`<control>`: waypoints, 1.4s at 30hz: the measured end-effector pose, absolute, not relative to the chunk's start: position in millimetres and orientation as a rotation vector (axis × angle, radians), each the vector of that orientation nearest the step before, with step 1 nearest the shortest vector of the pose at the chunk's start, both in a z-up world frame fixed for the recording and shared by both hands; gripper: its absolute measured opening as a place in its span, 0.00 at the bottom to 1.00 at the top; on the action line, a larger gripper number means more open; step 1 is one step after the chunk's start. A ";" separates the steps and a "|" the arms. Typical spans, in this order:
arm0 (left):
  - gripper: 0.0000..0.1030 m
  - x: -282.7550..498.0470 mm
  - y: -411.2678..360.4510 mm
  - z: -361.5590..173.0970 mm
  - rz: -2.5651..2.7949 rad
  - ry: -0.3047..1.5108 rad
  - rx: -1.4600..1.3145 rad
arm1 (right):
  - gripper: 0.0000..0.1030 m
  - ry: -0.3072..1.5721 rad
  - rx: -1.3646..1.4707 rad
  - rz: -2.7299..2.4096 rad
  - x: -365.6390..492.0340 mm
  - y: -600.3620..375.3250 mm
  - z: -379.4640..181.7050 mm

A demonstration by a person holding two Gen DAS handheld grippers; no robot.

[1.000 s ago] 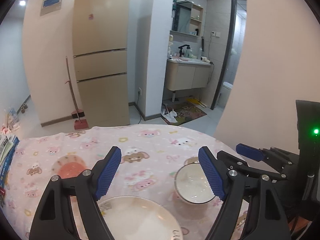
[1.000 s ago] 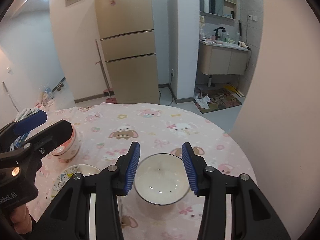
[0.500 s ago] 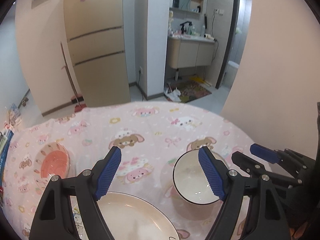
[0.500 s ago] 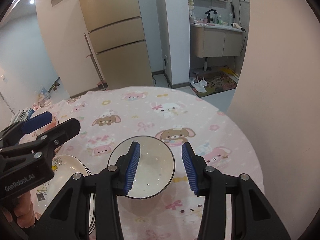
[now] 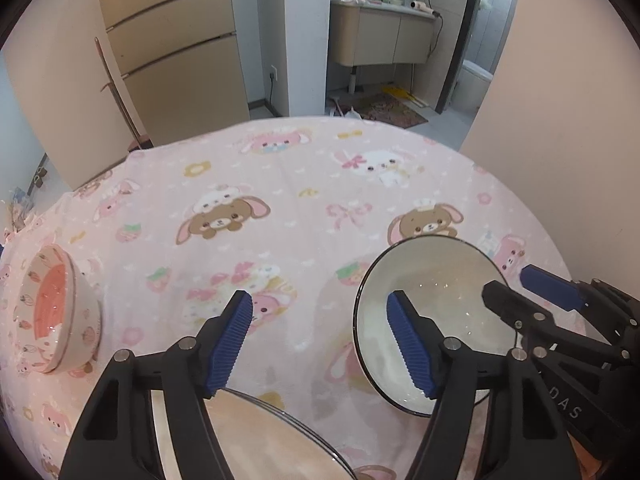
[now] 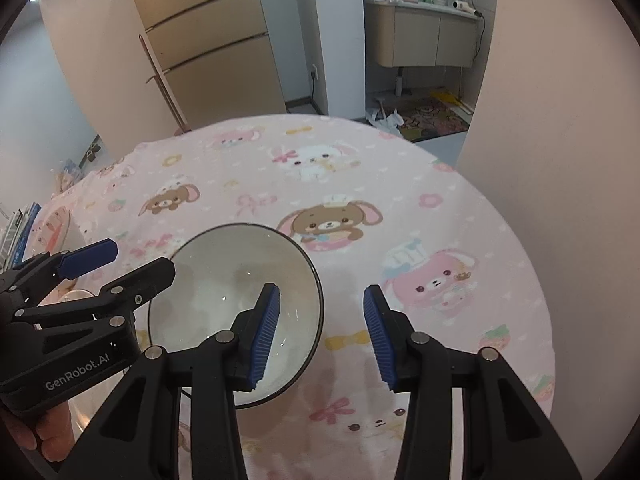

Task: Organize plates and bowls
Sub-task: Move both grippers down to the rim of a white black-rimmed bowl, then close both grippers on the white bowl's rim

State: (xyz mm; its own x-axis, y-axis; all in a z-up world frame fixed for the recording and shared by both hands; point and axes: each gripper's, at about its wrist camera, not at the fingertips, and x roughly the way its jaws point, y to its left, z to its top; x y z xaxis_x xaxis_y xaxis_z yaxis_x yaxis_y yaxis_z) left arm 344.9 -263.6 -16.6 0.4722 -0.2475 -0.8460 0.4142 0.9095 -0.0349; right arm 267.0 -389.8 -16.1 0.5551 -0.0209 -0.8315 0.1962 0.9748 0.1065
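A white bowl with a dark rim [image 5: 436, 292] [image 6: 224, 280] sits on the pink cartoon tablecloth. My right gripper [image 6: 318, 336] is open, its left finger over the bowl's inside, its right finger outside the rim. My left gripper [image 5: 320, 344] is open and empty, hovering above a large cream plate [image 5: 256, 440] at the near edge, with the white bowl just to its right. A pink patterned bowl with a red inside [image 5: 56, 312] stands at the left; it is partly hidden in the right wrist view [image 6: 56, 228].
The round table [image 5: 280, 184] drops off at its far edge toward a tiled floor. A beige wall [image 6: 560, 120] stands close on the right. A fridge [image 5: 168, 40] and a bathroom vanity are beyond. Books lie at the far left [image 6: 16, 228].
Both grippers have tilted down and moved closer to the table. The right gripper has shifted right, so its left finger now sits over the white bowl instead of both fingers spanning it.
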 end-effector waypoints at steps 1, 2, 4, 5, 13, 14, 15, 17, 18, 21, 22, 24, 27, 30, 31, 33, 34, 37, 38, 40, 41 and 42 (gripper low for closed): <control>0.69 347.2 -265.2 -20.6 -0.415 1.014 0.183 | 0.41 0.984 0.196 -0.126 269.2 -390.5 -19.9; 0.69 348.9 -265.7 -23.9 -0.417 1.026 0.179 | 0.41 0.997 0.195 -0.128 271.2 -390.9 -23.7; 0.69 351.6 -265.9 -30.4 -0.410 1.049 0.170 | 0.41 1.012 0.194 -0.134 274.1 -391.7 -29.5; 0.69 352.3 -266.3 -33.0 -0.411 1.055 0.169 | 0.41 1.017 0.192 -0.132 274.7 -391.9 -31.9; 0.66 355.9 -271.6 -46.6 -0.432 1.078 0.186 | 0.41 1.043 0.180 -0.137 279.5 -393.0 -42.2; 0.66 355.9 -272.4 -47.8 -0.434 1.080 0.189 | 0.41 1.044 0.176 -0.136 279.9 -392.0 -42.6; 0.65 355.7 -273.3 -48.8 -0.435 1.082 0.192 | 0.41 1.042 0.172 -0.137 280.2 -390.8 -42.6; 0.64 355.0 -275.5 -50.4 -0.437 1.082 0.200 | 0.41 1.037 0.162 -0.144 280.4 -388.6 -42.8; 0.60 354.9 -276.1 -50.8 -0.437 1.083 0.204 | 0.41 1.038 0.152 -0.147 280.8 -386.9 -43.5; 0.47 354.2 -278.1 -53.5 -0.442 1.095 0.217 | 0.36 1.050 0.151 -0.149 282.3 -385.2 -46.7; 0.44 353.9 -278.0 -53.6 -0.450 1.099 0.210 | 0.32 1.051 0.149 -0.151 282.4 -384.9 -47.0; 0.39 353.7 -278.9 -53.5 -0.459 1.105 0.203 | 0.23 1.054 0.155 -0.146 282.5 -384.9 -47.3; 0.30 352.9 -280.7 -54.0 -0.478 1.123 0.189 | 0.15 1.067 0.181 -0.109 283.3 -384.2 -49.3; 0.16 351.8 -282.2 -55.4 -0.509 1.139 0.165 | 0.13 1.066 0.170 -0.102 282.7 -380.5 -49.7; 0.14 351.4 -283.1 -55.6 -0.517 1.148 0.155 | 0.13 1.064 0.165 -0.105 282.6 -379.9 -49.7; 0.14 349.4 -285.2 -55.2 -0.514 1.136 0.176 | 0.13 1.063 0.168 -0.106 282.4 -380.4 -49.7; 0.14 348.4 -285.8 -55.3 -0.516 1.135 0.182 | 0.12 1.062 0.169 -0.106 282.3 -380.6 -49.7; 0.14 349.6 -284.8 -55.7 -0.520 1.141 0.175 | 0.14 1.055 0.137 -0.116 284.1 -377.1 -51.2; 0.14 350.3 -284.3 -56.0 -0.523 1.143 0.169 | 0.15 1.057 0.138 -0.115 285.0 -376.8 -52.2; 0.14 351.1 -283.0 -57.0 -0.530 1.148 0.156 | 0.15 1.064 0.165 -0.099 285.9 -380.0 -53.7; 0.14 351.8 -282.9 -58.6 -0.538 1.154 0.149 | 0.15 1.071 0.189 -0.085 286.5 -383.1 -54.7; 0.15 352.6 -283.4 -60.8 -0.548 1.164 0.142 | 0.15 1.076 0.213 -0.070 287.0 -386.1 -55.8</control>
State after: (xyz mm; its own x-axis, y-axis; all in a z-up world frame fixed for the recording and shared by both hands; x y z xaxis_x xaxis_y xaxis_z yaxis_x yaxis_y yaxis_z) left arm 352.6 -283.4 -60.8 0.2817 -0.3352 -0.8990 0.4788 0.8611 -0.1710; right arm 287.0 -386.1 -55.8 0.4749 0.0469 -0.8788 0.1602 0.9773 0.1387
